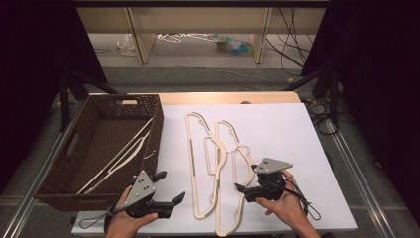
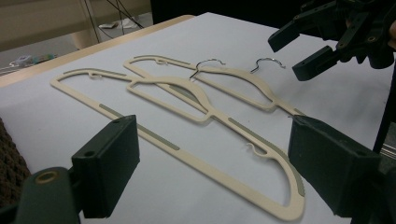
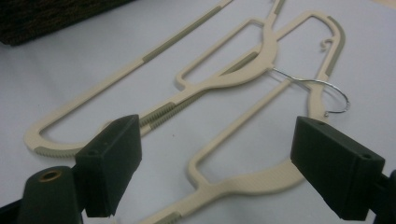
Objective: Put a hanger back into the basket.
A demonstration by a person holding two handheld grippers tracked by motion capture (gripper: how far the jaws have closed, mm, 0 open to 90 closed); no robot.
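Observation:
Two cream plastic hangers lie side by side on the white table top (image 1: 287, 139). The left hanger (image 1: 192, 158) (image 2: 187, 156) (image 3: 233, 77) is nearer the basket. The right hanger (image 1: 236, 203) (image 2: 243, 79) (image 3: 252, 184) lies partly under the left one's wire hook. My left gripper (image 1: 169, 187) is held just above the table at the front, to the left of both hangers, open and holding nothing. My right gripper (image 1: 246, 177) (image 2: 317, 44) hovers at the right hanger's outer side, open too, its jaws wide over that hanger's neck in the right gripper view.
A dark wicker basket (image 1: 158, 129) stands at the table's left with another cream hanger (image 1: 124, 153) lying inside it. Black stands and cables flank the table. Shelving and loose items sit on the floor beyond the far edge.

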